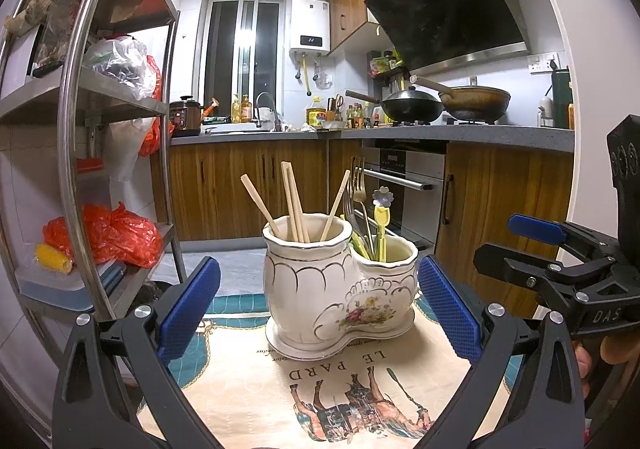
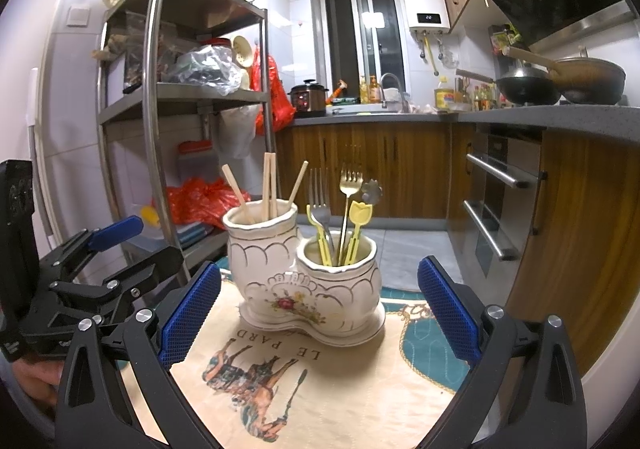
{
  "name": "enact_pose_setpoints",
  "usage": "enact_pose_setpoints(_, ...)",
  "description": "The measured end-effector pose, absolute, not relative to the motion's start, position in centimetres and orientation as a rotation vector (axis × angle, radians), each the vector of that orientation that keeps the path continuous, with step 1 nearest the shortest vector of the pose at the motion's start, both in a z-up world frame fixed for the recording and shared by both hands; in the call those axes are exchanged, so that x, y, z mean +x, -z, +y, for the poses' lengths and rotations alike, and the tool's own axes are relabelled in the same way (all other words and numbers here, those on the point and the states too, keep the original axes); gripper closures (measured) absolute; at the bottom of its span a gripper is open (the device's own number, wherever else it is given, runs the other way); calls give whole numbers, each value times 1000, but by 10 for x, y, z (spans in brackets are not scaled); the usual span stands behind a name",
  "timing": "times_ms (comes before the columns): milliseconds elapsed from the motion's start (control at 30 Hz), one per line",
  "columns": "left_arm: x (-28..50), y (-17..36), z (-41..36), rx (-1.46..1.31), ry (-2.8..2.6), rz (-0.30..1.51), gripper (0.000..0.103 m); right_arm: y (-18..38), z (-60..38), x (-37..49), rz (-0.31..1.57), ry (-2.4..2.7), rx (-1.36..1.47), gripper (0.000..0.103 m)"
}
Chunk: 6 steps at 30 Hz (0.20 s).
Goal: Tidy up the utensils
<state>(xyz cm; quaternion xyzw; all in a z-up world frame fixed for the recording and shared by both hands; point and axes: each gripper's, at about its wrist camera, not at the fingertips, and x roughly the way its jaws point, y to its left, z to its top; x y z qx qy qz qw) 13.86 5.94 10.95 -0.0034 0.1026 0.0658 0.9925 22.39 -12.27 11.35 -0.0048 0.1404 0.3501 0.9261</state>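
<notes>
a printed cloth [image 1: 256, 389] is spread over the surface, cream with a teal border, a horse picture and the letters "le pard"; its edges are cut off by the gripper frames. a glossy white ceramic double holder [image 1: 320, 289] is stood on it, two joined scalloped cups with gold trim and a flower decal, on a matching base. the taller cup is seen holding pale wooden chopsticks [image 1: 294, 203], leaning apart; the lower cup holds metal forks [image 2: 320, 205], a gold-toned fork [image 2: 349, 185], a yellow plastic tulip-topped pick [image 2: 360, 215] and a flower-shaped metal top [image 2: 371, 191]. lower ends are hidden inside the cups, so the count is hard to make out. the left gripper [image 1: 320, 305] is held spread wide, ribbed blue pads [image 1: 188, 309] either side of the holder and apart from it, nothing clasped. the right gripper [image 2: 320, 309] is likewise spread with nothing between its pads [image 2: 448, 309]. a hand [image 1: 600, 361] on the right gripper's grip is only partly seen, blurred at the frame edge.
</notes>
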Motion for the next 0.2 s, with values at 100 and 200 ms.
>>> enact_pose_setpoints(100,139,-110,61,-14,-133,209,5,-114,-122,223,287,-719,-10,5)
enact_pose_setpoints(200,139,-109,63,-15,-134,213,5,-113,-122,223,289,-718,-7,5)
